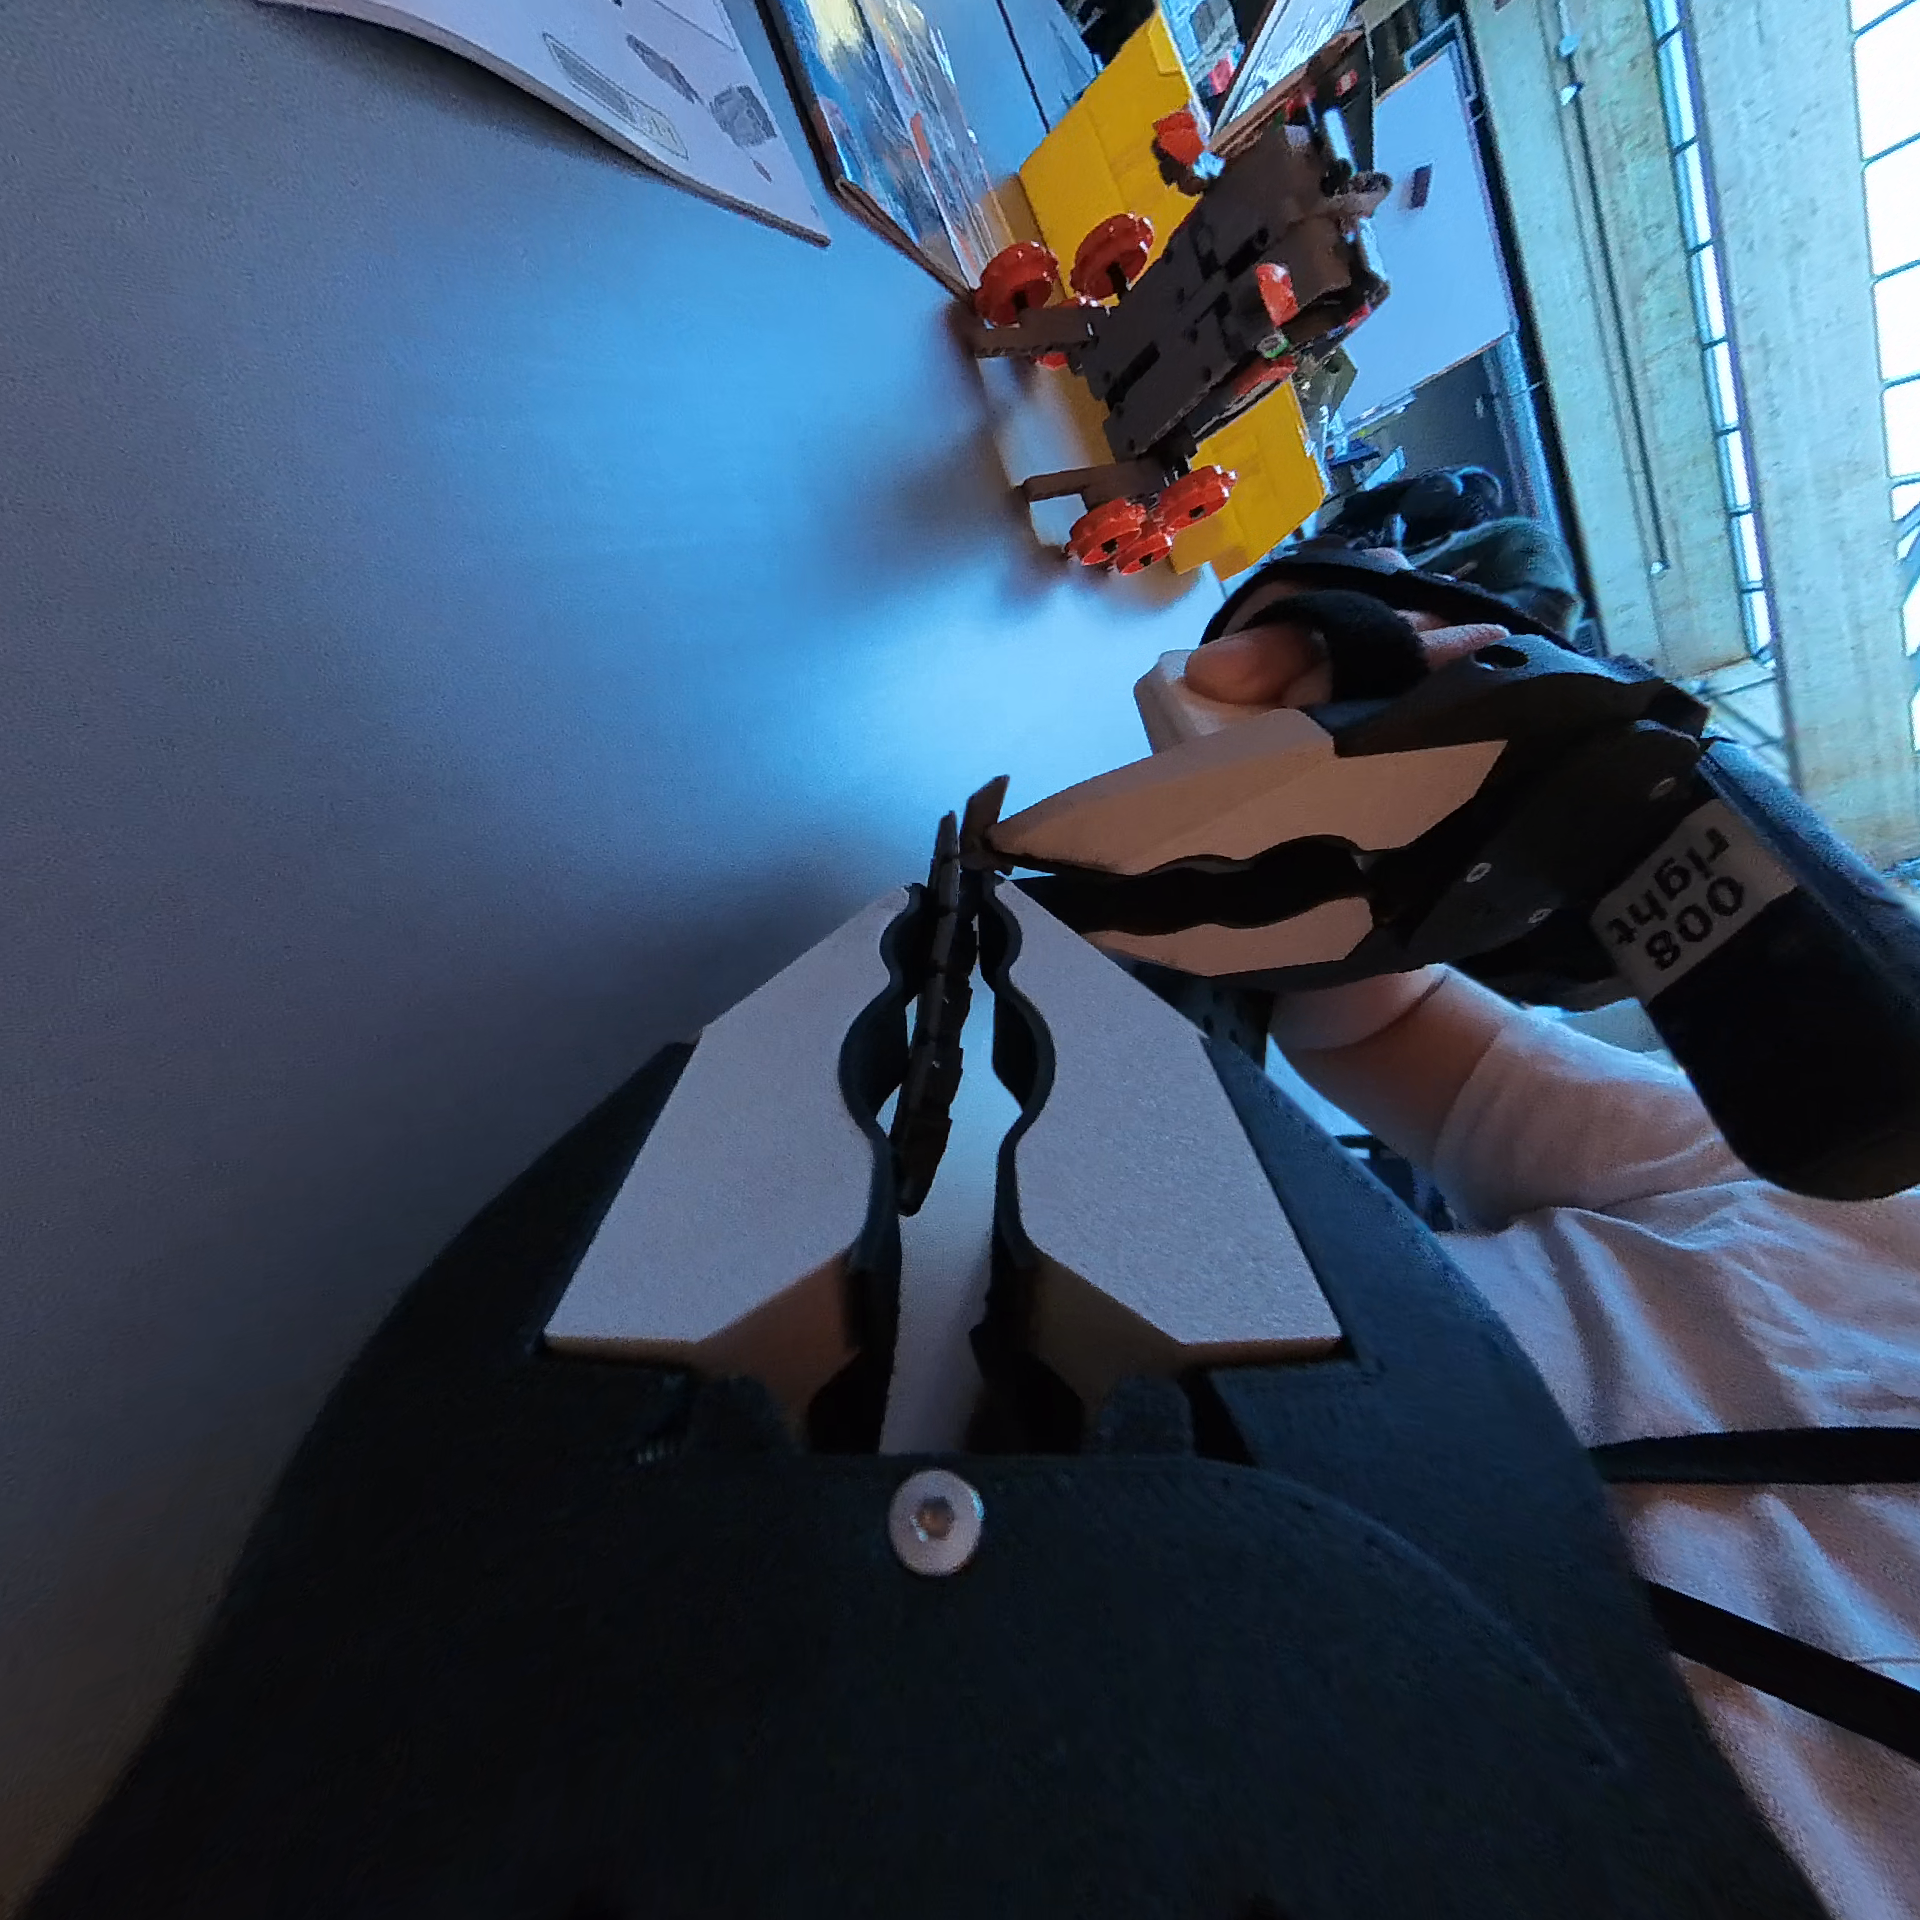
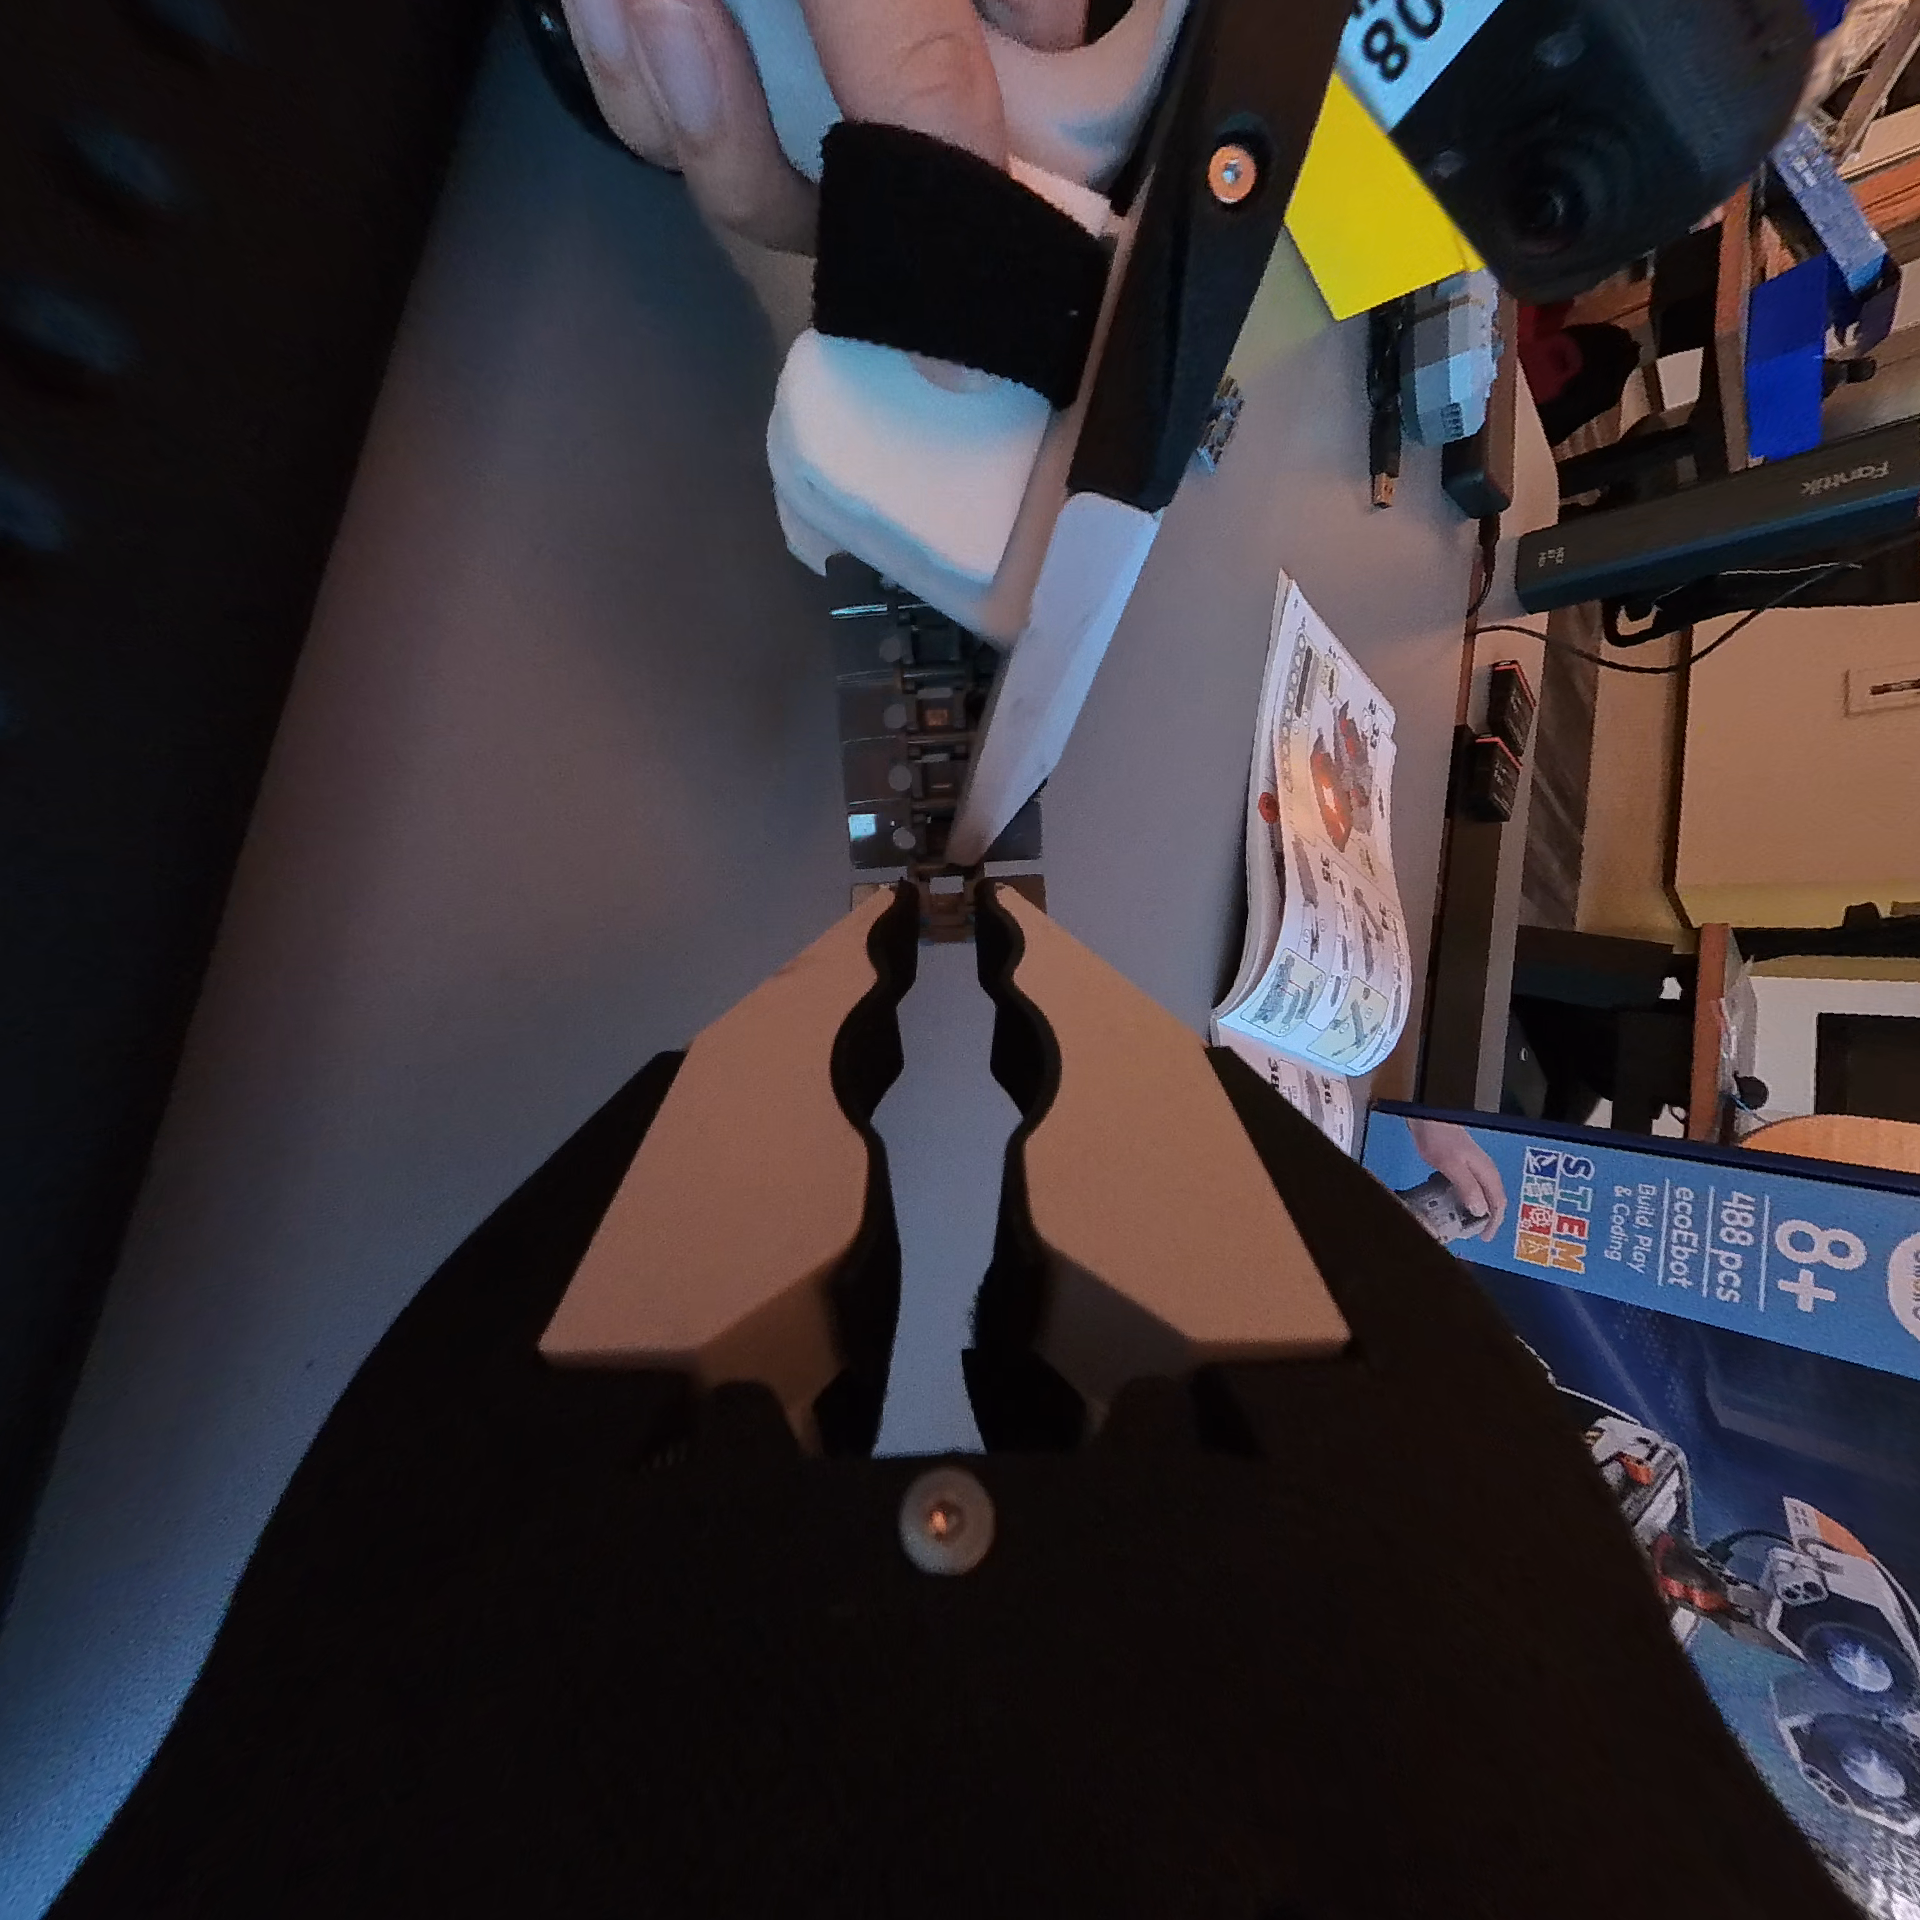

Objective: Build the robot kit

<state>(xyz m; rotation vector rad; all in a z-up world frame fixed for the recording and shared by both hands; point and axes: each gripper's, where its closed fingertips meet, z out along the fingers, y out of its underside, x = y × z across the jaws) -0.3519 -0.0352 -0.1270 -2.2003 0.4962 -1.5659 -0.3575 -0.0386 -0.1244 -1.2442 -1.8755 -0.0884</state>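
Observation:
My left gripper (image 1: 961, 914) is shut on a black linked track strip (image 1: 935, 1039), which runs lengthwise between its fingers and sticks out past the tips. My right gripper (image 1: 997, 860) comes in from the right, and its tips meet the strip's far end. In the right wrist view, my right gripper (image 2: 948, 909) is shut on the small end link (image 2: 943, 916) of that strip. The rest of the track strip (image 2: 899, 717) stretches away behind the left gripper's white finger (image 2: 1049, 665). Both grippers are held above a grey table (image 1: 416, 623).
A dark model chassis with red wheels (image 1: 1205, 312) rests against a yellow box (image 1: 1101, 166) at the table's far side. An open instruction booklet (image 2: 1330, 831) and a blue product box (image 2: 1662, 1299) lie nearby. A person's strapped hands (image 1: 1299, 665) hold the grippers. The tips of both grippers are at nearly the same place.

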